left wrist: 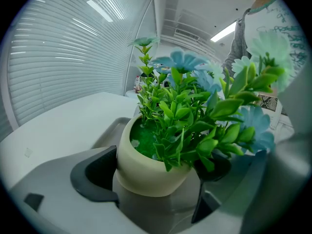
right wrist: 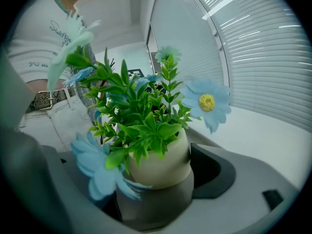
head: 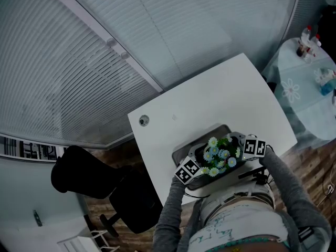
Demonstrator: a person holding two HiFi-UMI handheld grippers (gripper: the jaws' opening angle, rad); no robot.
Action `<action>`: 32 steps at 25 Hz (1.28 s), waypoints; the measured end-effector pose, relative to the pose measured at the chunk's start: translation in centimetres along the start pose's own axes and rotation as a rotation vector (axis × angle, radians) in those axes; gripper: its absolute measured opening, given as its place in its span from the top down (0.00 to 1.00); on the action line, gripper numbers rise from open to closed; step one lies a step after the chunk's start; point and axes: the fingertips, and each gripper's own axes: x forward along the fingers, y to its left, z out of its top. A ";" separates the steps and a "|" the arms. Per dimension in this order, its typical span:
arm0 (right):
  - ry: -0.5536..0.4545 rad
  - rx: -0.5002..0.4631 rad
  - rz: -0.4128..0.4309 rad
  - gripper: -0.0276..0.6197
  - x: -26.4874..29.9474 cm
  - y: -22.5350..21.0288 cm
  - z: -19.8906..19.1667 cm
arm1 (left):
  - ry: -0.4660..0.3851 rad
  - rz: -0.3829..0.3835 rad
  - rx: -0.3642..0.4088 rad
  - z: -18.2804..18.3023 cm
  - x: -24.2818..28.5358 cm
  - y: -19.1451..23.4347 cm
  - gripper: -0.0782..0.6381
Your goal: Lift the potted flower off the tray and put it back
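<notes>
The potted flower (head: 219, 156), green leaves and pale blue daisies in a cream pot (left wrist: 146, 167), sits over the near end of the grey tray (head: 202, 140) on the white table (head: 173, 140). My left gripper (head: 199, 167) holds it from the left and my right gripper (head: 242, 152) from the right. In the left gripper view the pot fills the gap between the dark pads (left wrist: 95, 174). In the right gripper view the pot (right wrist: 161, 167) presses against one pad (right wrist: 214, 172); a blue flower hides the other. The pot's base is hidden, so I cannot tell whether it touches the tray.
A black office chair (head: 100, 188) stands left of the table on the wood floor. A round table with a floral cloth and bottles (head: 310, 83) is at the right. Blinds behind glass (head: 105, 46) run along the far side. A cable hole (head: 144, 121) marks the table's left corner.
</notes>
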 end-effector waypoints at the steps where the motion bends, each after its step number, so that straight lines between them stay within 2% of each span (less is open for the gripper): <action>1: 0.001 0.000 0.000 0.34 0.0 0.0 0.0 | -0.001 0.001 0.000 0.0 0.0 0.0 0.22; 32: -0.008 -0.004 -0.009 0.34 0.0 0.0 0.0 | -0.008 0.014 0.001 -0.2 0.0 0.0 0.22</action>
